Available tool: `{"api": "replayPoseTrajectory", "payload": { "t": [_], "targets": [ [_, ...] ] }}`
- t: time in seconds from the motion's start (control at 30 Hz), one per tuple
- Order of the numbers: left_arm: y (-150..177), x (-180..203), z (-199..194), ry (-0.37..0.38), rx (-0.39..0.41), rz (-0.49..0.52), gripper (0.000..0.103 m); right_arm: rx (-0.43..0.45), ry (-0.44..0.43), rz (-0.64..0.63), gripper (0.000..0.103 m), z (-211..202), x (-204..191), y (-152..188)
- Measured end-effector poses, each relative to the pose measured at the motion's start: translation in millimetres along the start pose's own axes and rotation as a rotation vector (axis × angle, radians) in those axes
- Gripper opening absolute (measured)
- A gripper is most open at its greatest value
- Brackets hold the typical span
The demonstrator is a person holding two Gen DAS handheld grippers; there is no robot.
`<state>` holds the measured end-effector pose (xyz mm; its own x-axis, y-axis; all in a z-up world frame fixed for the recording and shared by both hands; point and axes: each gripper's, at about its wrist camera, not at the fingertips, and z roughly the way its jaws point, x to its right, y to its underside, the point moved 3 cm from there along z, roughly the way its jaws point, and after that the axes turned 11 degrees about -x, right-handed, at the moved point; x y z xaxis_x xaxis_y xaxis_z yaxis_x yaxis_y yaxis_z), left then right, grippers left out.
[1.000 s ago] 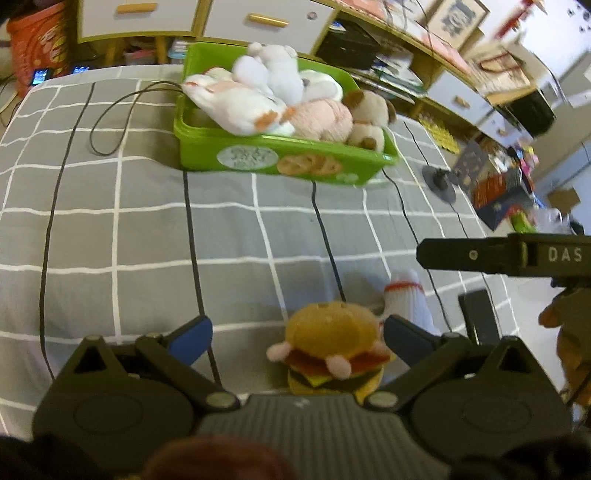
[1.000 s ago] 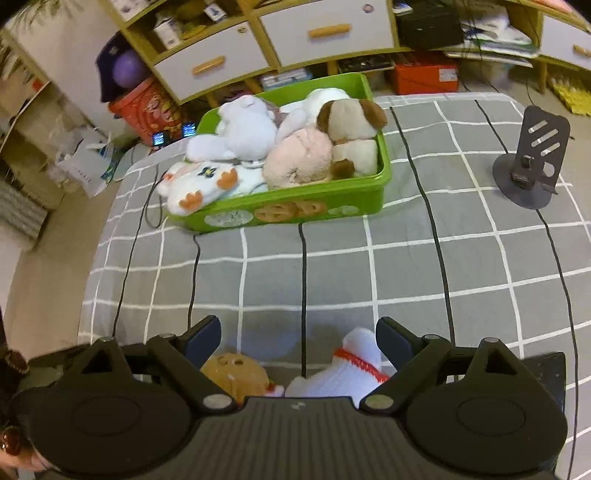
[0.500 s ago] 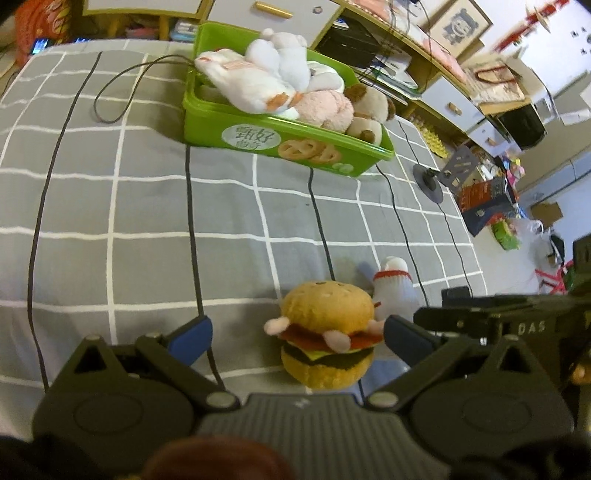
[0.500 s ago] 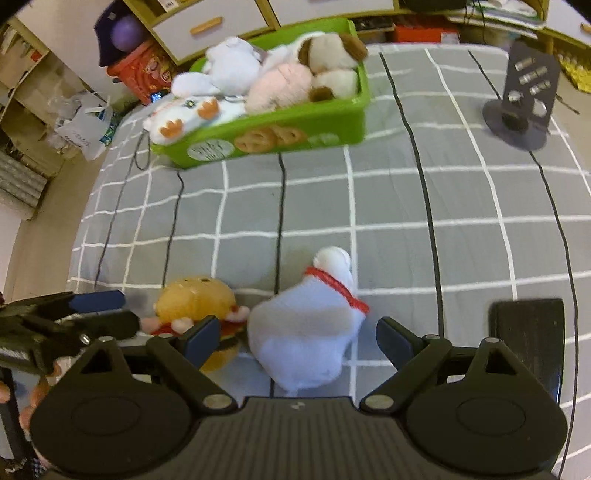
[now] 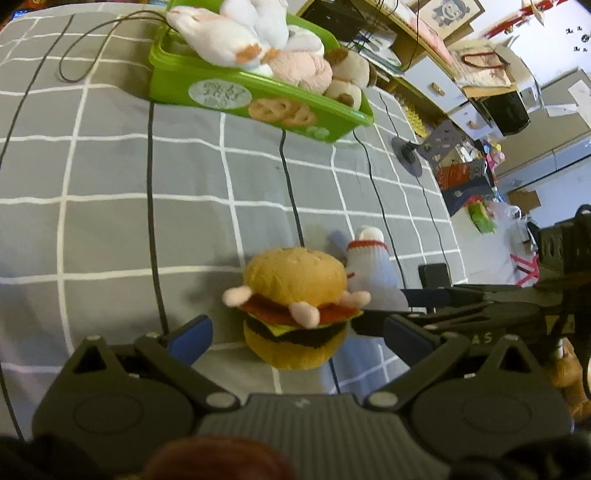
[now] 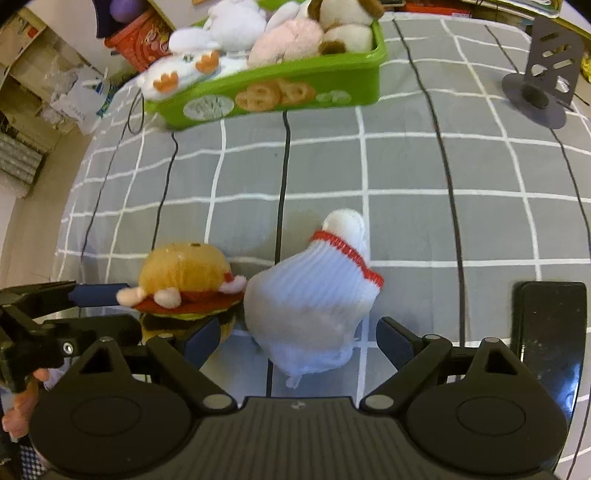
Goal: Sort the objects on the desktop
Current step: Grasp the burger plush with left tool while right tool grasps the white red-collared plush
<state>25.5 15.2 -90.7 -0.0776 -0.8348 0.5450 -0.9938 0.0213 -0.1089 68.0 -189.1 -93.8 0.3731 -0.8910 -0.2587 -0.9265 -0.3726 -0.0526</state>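
Here, a green tub (image 6: 273, 88) at the far end of the grey checked cloth (image 6: 406, 166) is heaped with soft toys: a white duck (image 6: 184, 70) spilling over its rim, a pink plush (image 6: 288, 40) and a brown-eared dog (image 6: 343, 22). Nearer, a burger plush (image 5: 295, 302) sits between the left gripper (image 5: 295, 332)'s spread, untouching fingers, while the right gripper (image 6: 295, 339)'s released fingers straddle a white bowling-pin plush (image 6: 314, 295) just beside it.

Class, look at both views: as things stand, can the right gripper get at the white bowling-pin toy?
Probably yes. The right gripper is open with the bowling-pin toy between its fingers; only the burger toy crowds one side.
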Motion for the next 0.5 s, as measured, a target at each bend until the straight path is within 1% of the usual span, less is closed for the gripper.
{"api": "replayPoseTrajectory", "payload": {
  "t": [0.13,0.23,0.3,0.33,0.4,0.43,0.5],
  "targets": [
    [1,1,7,-0.003,-0.019,0.008,0.099,0.002,0.026,-0.015,0.092,5,-2,0],
    [0,-1,12,0.011,-0.034,-0.008,0.093,0.006,0.037,-0.013,0.092,7,0,-1],
    [1,-2,14,0.015,-0.038,-0.018,0.086,0.005,0.038,-0.008,0.091,9,2,-1],
    [1,-3,15,0.017,-0.041,-0.021,0.083,0.004,0.039,-0.009,0.091,10,2,-2],
    [2,-3,17,0.018,-0.045,-0.023,0.074,0.005,0.041,-0.012,0.090,10,3,-2],
    [1,-3,17,0.018,-0.046,-0.022,0.072,0.007,0.038,-0.016,0.089,11,3,-2],
    [2,-2,18,0.012,-0.047,-0.020,0.065,0.008,0.030,-0.023,0.084,11,2,-2]
  ]
}}
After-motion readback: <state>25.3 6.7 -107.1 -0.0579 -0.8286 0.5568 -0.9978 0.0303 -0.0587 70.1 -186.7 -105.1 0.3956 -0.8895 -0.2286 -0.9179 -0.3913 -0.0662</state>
